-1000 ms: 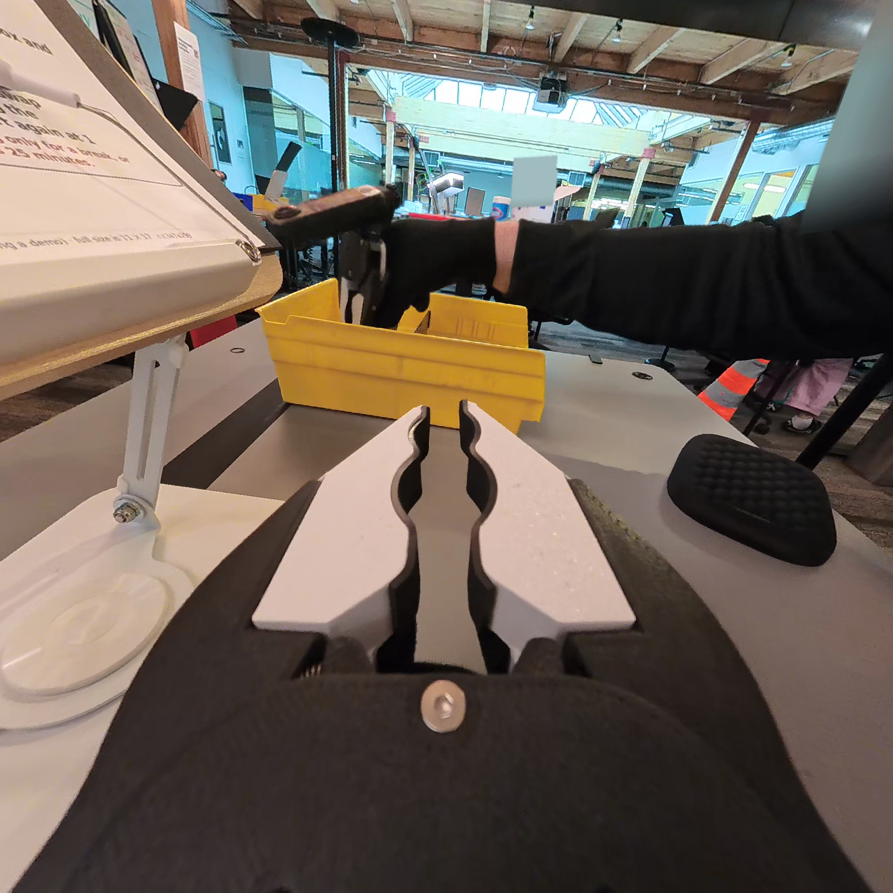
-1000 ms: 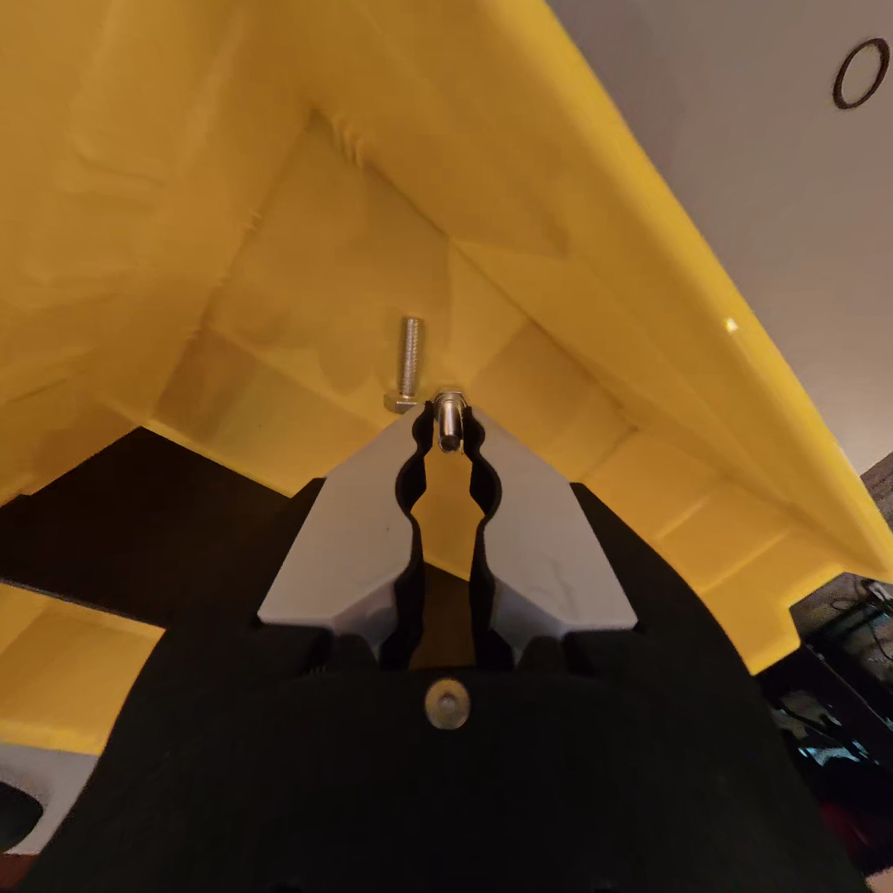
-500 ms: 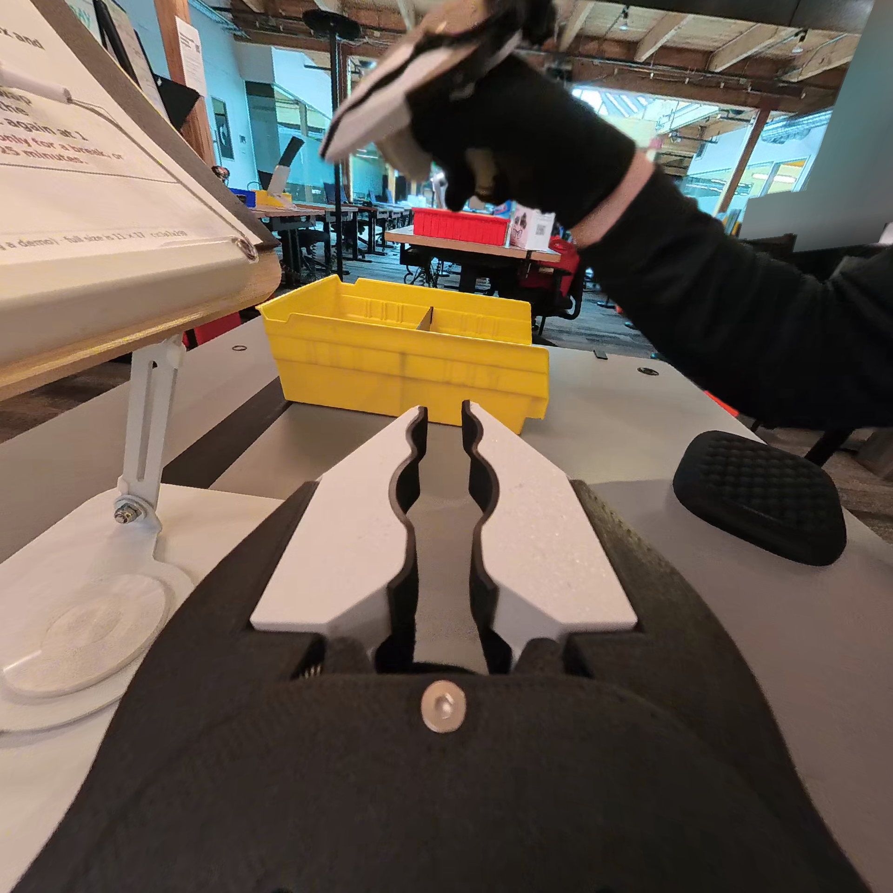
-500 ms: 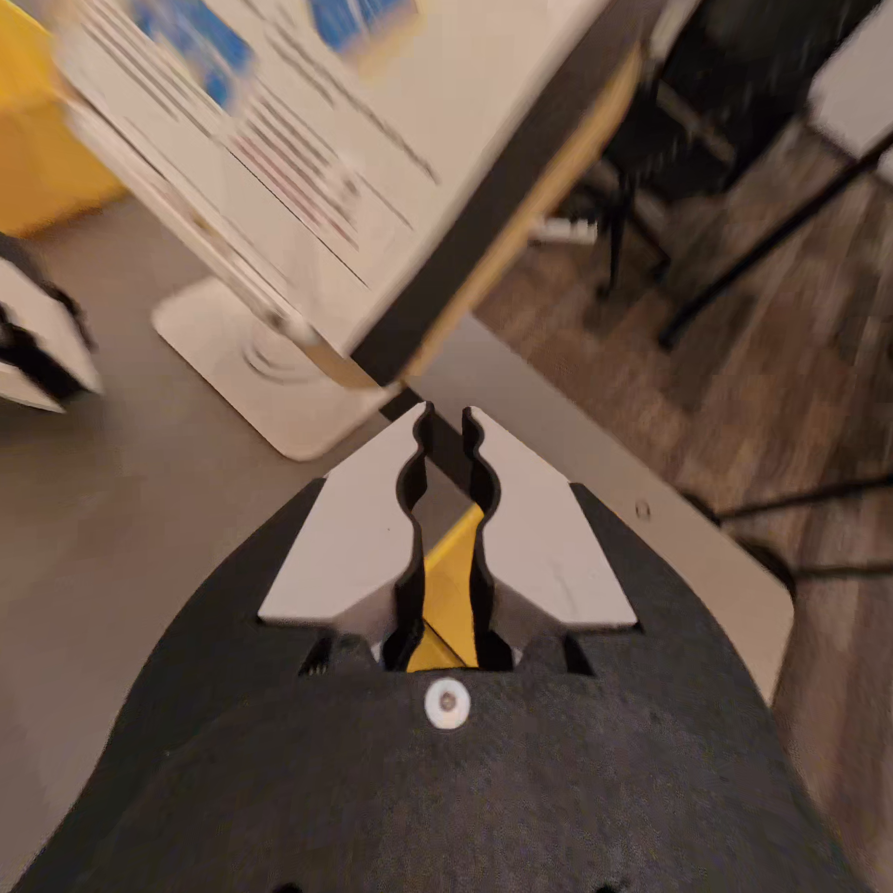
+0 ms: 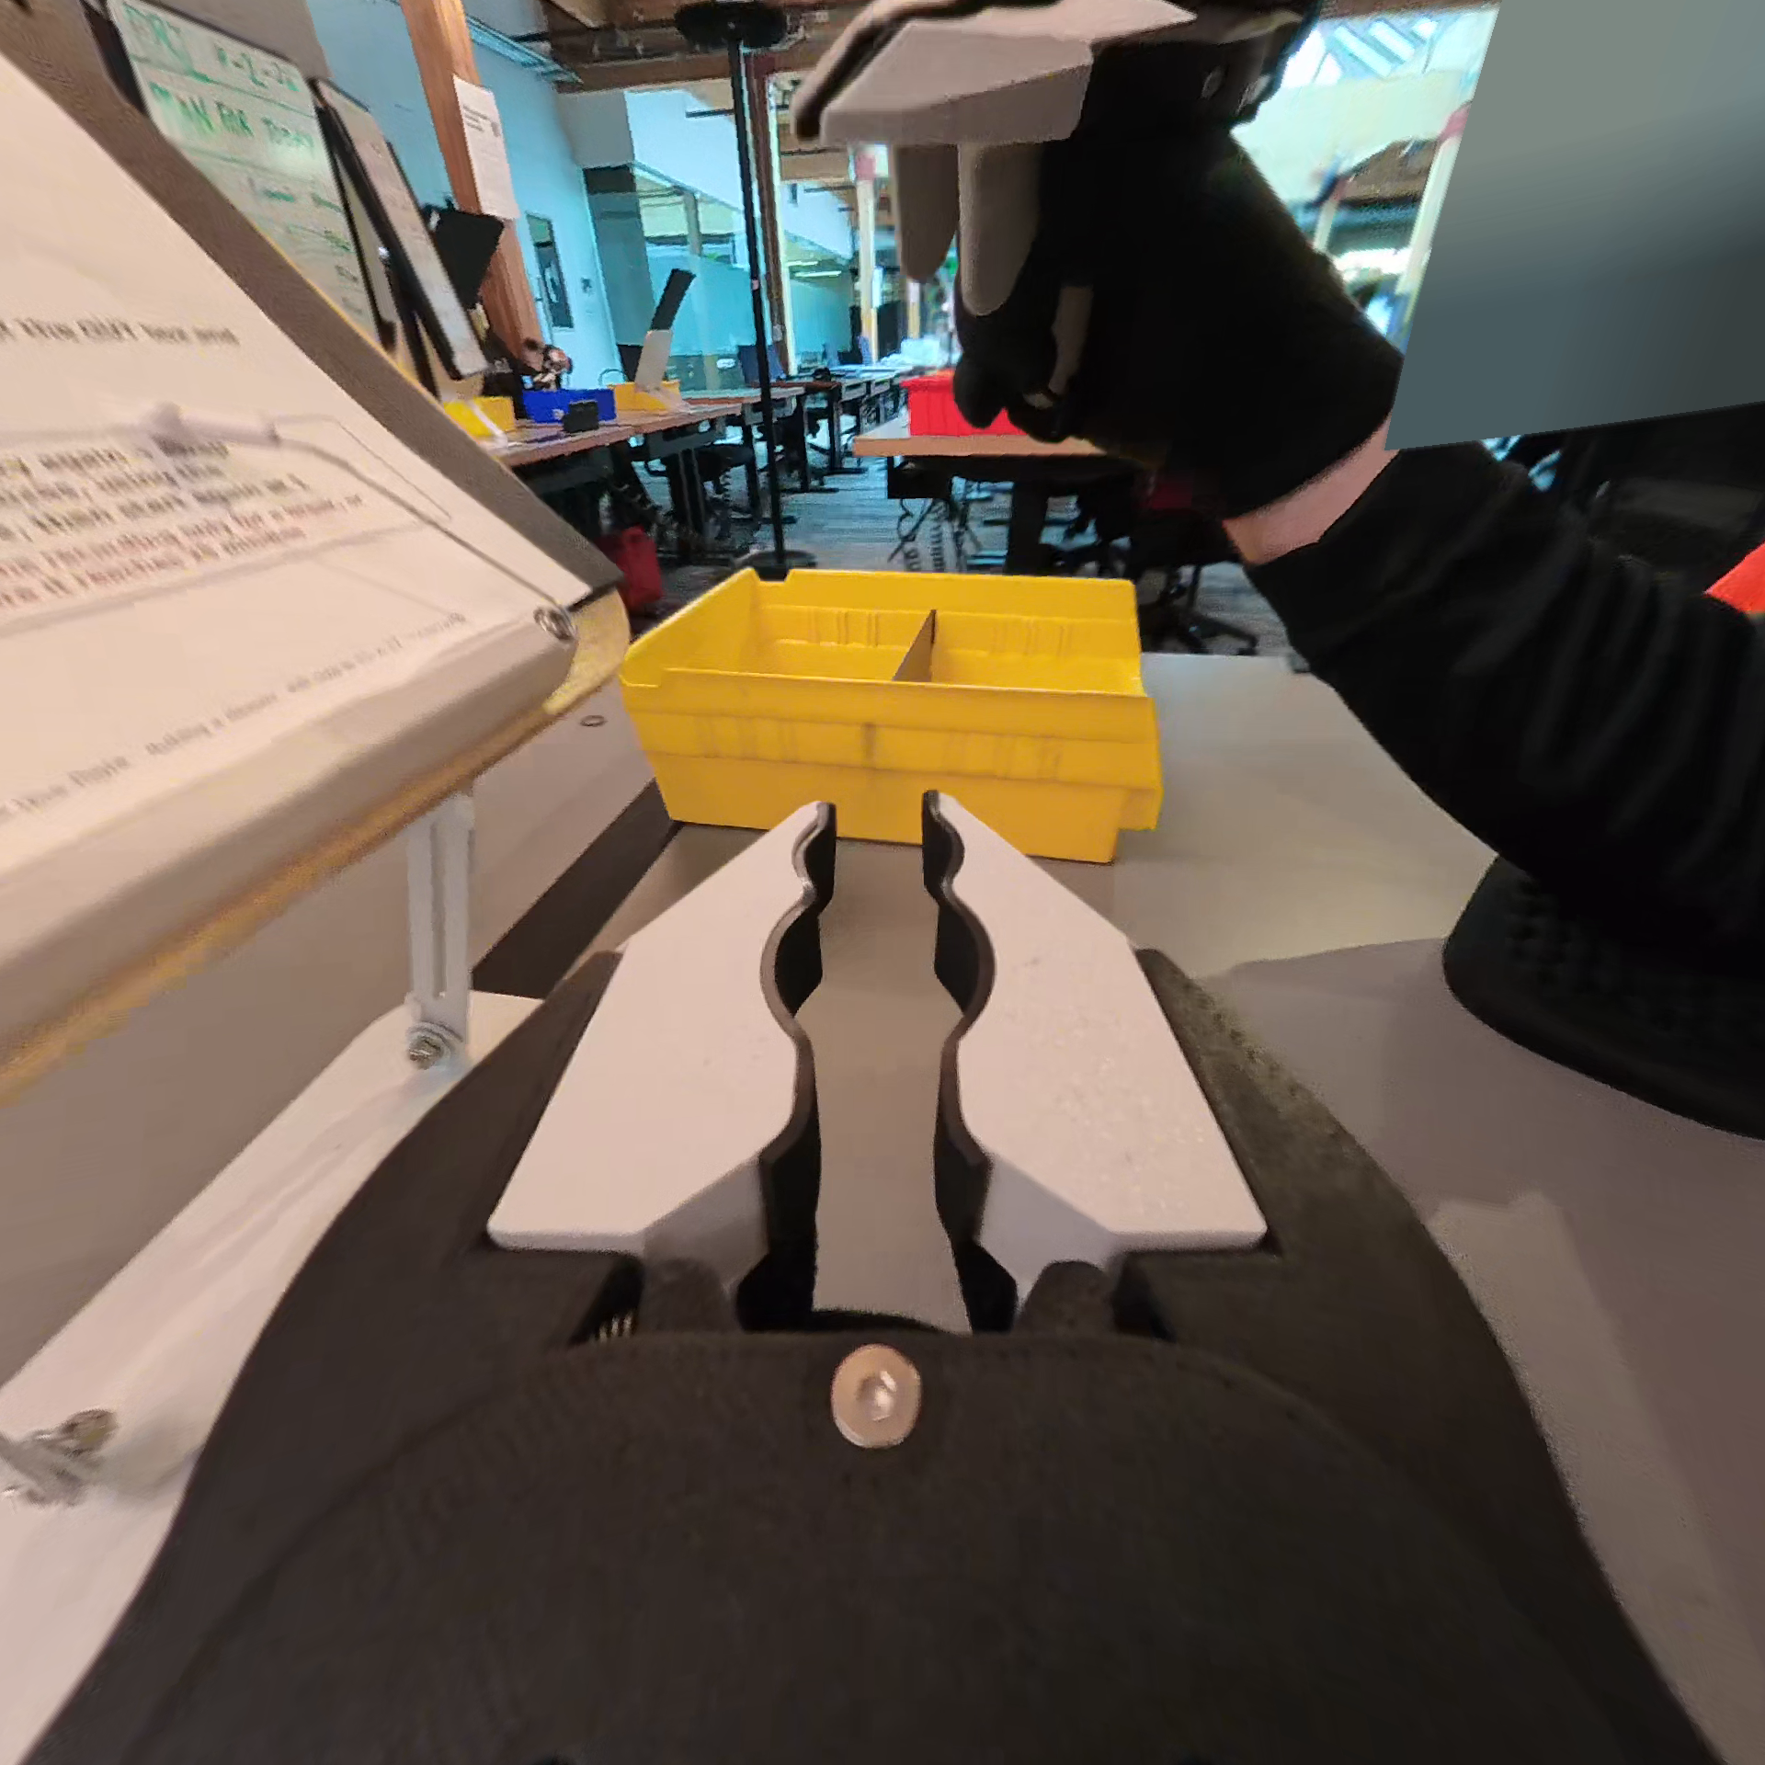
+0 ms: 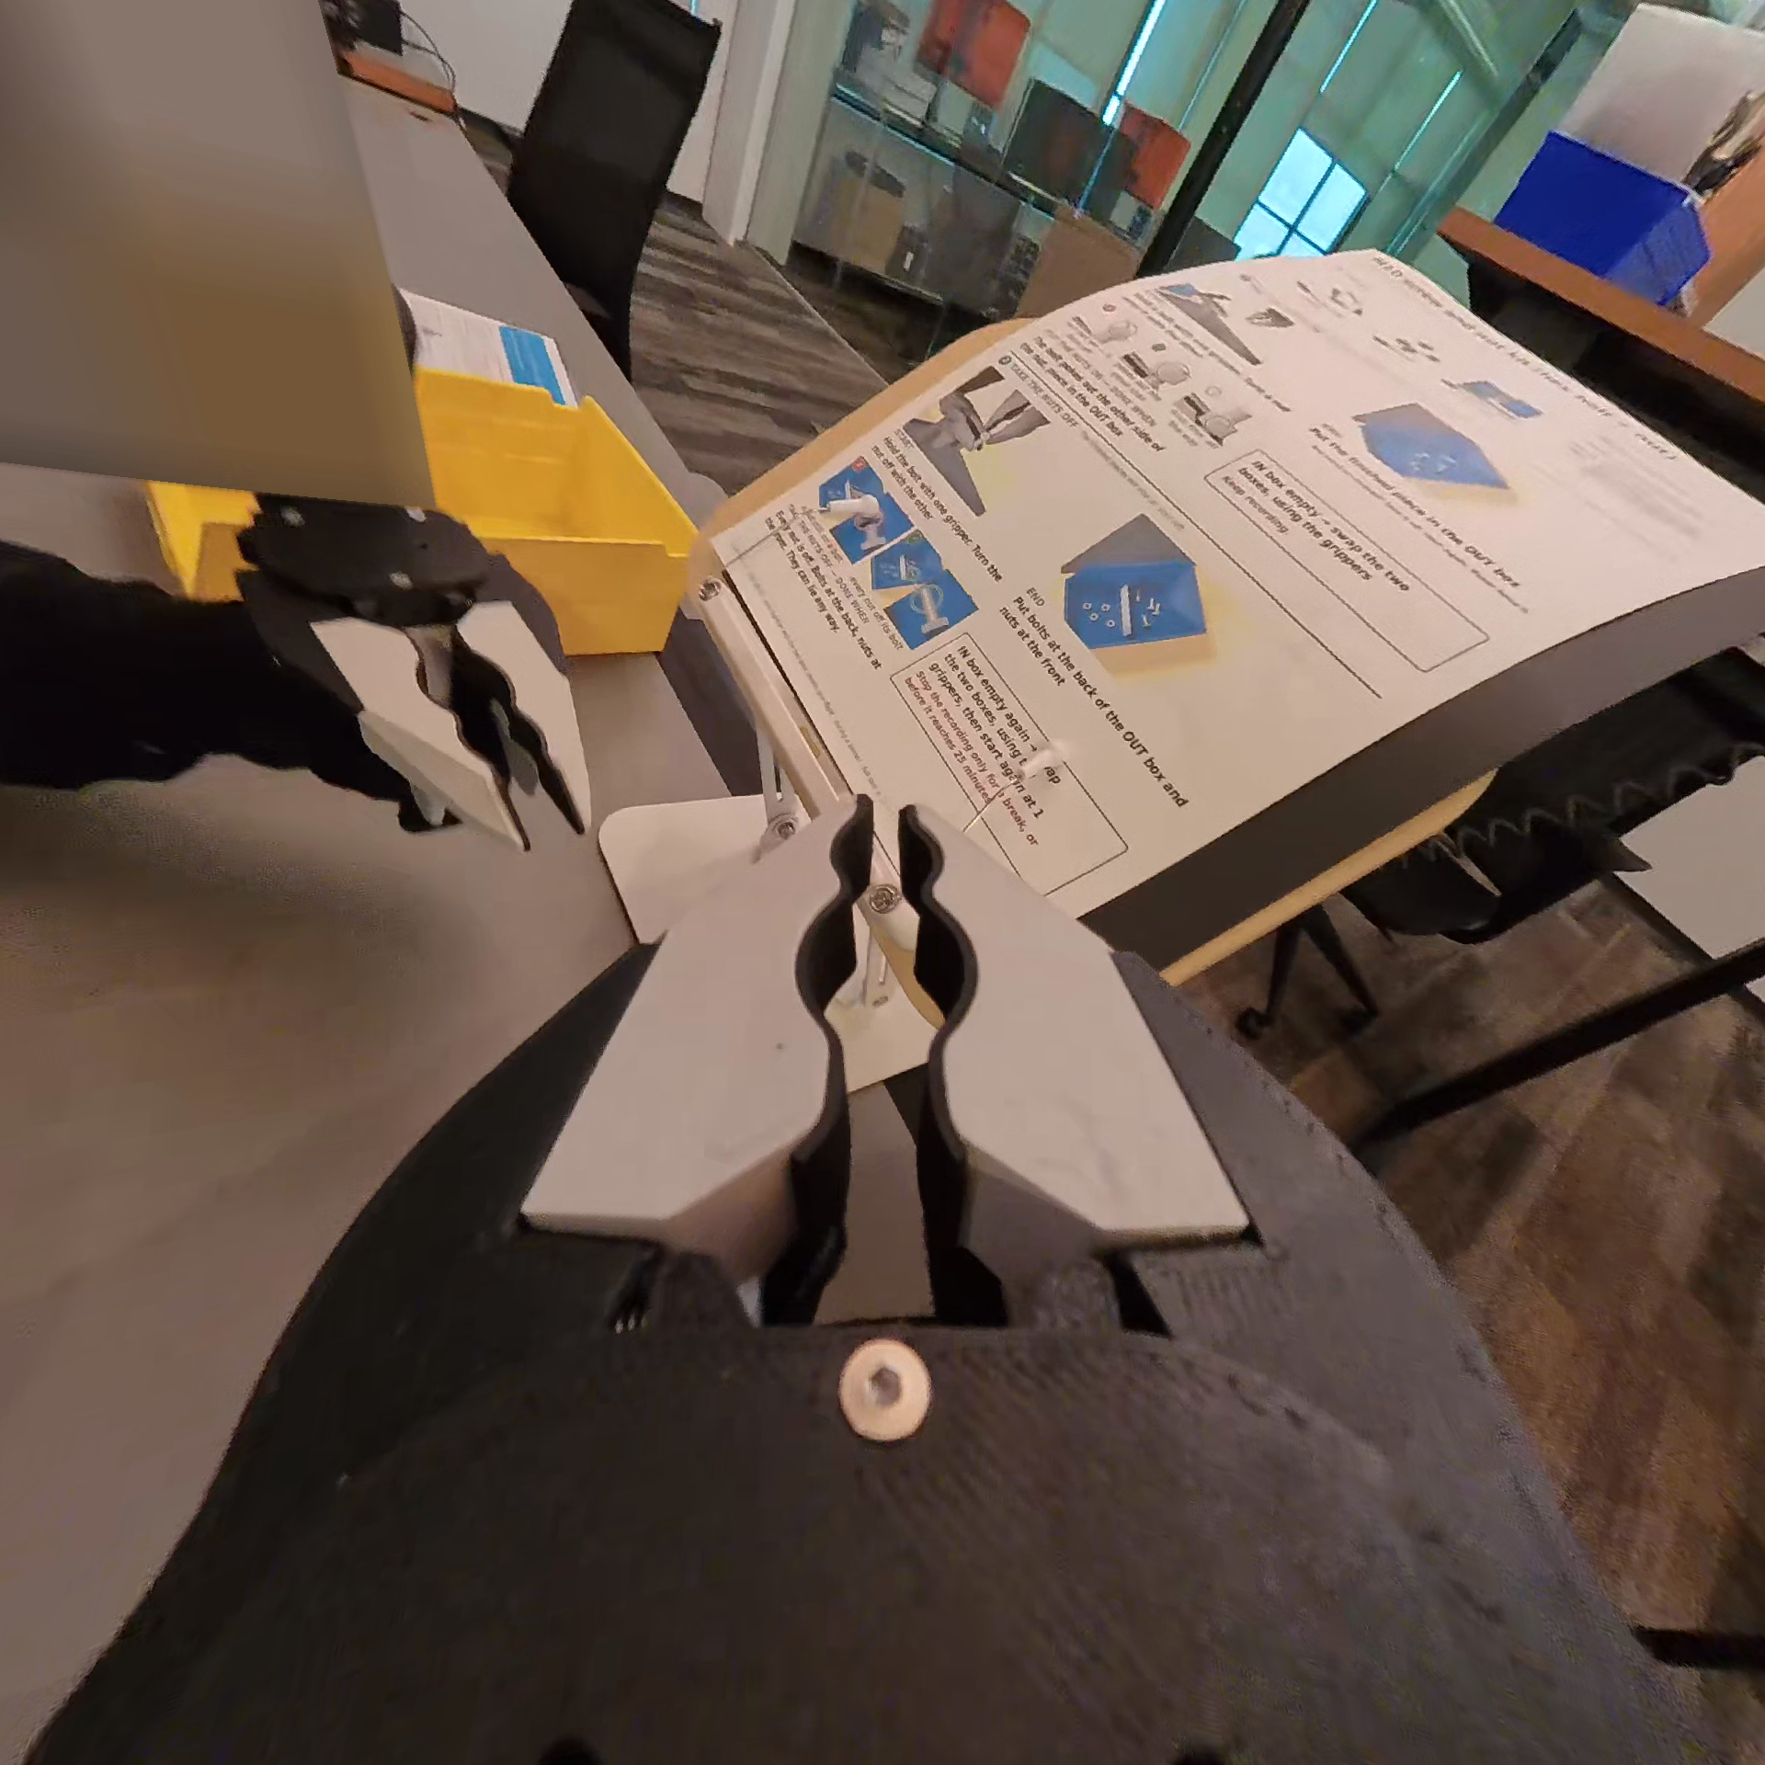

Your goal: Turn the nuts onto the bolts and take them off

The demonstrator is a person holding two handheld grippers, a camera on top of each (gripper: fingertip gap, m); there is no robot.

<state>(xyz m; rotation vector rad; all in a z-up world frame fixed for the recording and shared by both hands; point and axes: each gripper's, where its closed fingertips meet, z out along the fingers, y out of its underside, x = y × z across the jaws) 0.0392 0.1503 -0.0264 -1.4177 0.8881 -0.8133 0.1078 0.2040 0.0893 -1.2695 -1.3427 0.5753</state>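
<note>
Bolts and nuts: neither view shows one clearly enough to place. The only container in sight is a yellow bin point(image 5: 888, 754) on the grey table point(image 5: 1289, 812). A thin divider point(image 5: 915, 649) splits it into two compartments, and its near wall hides their floors.

Left gripper point(image 5: 877, 821): held low over the table and pointing at the bin's front wall, with a clear gap between them. Its two white fingers point(image 5: 688, 1031) with wavy black pads stand a narrow way apart, and nothing is between them. In the right wrist view a black-gloved left hand point(image 6: 143, 688) holds it just in front of the bin, with its tips tilted down toward the tabletop.

Right gripper point(image 6: 885, 812): also parted only narrowly and empty. The table edge and a white stand show through the slot. It points toward the foot of a tilted instruction board point(image 6: 1242, 535), which rests on a white base plate point(image 6: 669, 860) at the table's edge. In the left wrist view a black-gloved right hand point(image 5: 1175, 315) with a dark sleeve carries this gripper high in the air, above and nearer than the bin and well apart from the left gripper.

A black textured pad point(image 5: 1605, 1031) lies on the table to the right, partly under the sleeve. Other work tables with red and blue bins stand in the hall behind.
</note>
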